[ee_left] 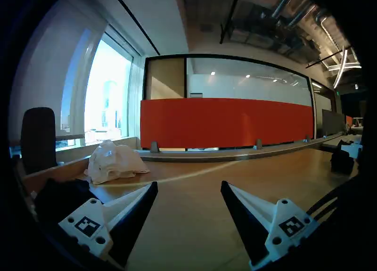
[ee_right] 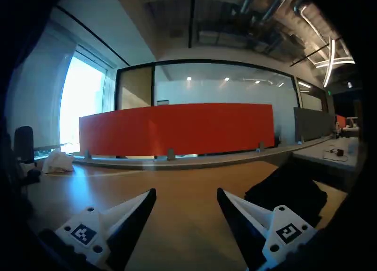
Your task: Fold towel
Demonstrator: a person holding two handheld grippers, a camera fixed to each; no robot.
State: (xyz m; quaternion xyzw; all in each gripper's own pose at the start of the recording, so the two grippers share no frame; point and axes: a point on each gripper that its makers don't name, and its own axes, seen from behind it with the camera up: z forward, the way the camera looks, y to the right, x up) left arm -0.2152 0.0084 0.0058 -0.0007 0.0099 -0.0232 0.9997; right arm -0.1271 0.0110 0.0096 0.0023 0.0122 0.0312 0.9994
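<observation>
Presently, both grippers hover low over the wooden tabletop (ee_left: 198, 224) with nothing between their fingers. The left gripper (ee_left: 188, 184) has its jaws spread wide apart, and the right gripper (ee_right: 186, 190) is spread the same way. The white towel (ee_left: 113, 160) lies crumpled in a heap on the tabletop at the far left, near the window (ee_left: 106, 101) and well apart from either gripper; in the right gripper view it appears small at the far left edge (ee_right: 57, 161). A dark cloth (ee_right: 287, 191) lies on the tabletop just beyond the right gripper's right finger; contact between them cannot be determined. A red partition (ee_left: 226, 122) runs along the far edge of the tabletop.
</observation>
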